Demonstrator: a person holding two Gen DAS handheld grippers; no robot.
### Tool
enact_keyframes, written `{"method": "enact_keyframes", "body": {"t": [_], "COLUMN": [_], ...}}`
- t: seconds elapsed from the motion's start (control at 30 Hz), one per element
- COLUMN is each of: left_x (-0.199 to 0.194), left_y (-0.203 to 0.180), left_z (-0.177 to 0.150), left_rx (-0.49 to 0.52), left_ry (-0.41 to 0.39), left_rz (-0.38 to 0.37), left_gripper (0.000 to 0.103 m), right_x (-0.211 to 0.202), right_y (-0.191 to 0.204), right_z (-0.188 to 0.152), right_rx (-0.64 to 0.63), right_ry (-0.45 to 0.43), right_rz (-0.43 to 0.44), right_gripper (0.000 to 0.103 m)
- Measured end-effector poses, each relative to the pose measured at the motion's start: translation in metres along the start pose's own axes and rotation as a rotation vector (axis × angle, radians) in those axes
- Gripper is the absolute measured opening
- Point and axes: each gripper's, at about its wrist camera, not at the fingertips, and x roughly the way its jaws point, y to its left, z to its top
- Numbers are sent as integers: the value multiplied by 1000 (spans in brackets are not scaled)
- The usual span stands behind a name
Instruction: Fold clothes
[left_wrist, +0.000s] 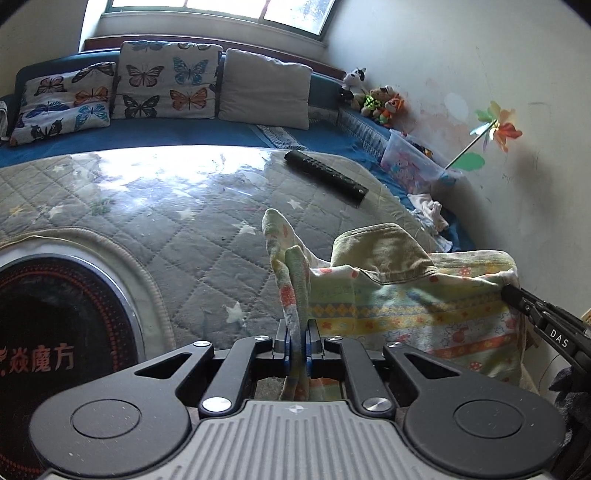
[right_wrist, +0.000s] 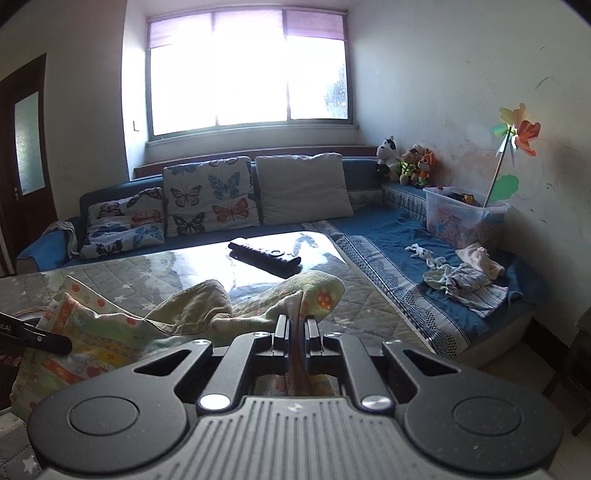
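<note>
Quilted table (left_wrist: 155, 221) before blue sofa (left_wrist: 207, 133). I had printed garment (left_wrist: 406, 306) stretched between tools: left gripper (left_wrist: 296, 341) clamped one corner, right gripper (right_wrist: 296, 334) pinched other at three o'clock; long axis nine-to-three.

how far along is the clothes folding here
Early on. Done: nothing lies folded in view. In hand: both tongs, left and right, are shut on the patterned baby garment, which hangs bunched between them over the quilted table cover. Left: laying it flat and folding it, then the loose clothes lying crumpled on the blue sofa.
</note>
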Motion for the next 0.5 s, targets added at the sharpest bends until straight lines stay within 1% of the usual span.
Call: {"method": "enact_keyframes", "body": {"t": [0.2,0.33,0.5], "left_x": [11,18,23], "left_y": [-5,-3,1], "left_z": [0,-2,-4], "left_rx": [43,44,47], "left_ry": [13,27,42], "left_rz": [30,47,68], "left_gripper": [9,11,11], "right_x": [9,16,25], "right_y": [-3,-6,-10], "right_z": [-6,-10,-17], "right_rx": [6,15,28], "right_ry": [28,51,87], "right_rz": [-16,-23,-41], "right_gripper": [7,7,8]}}
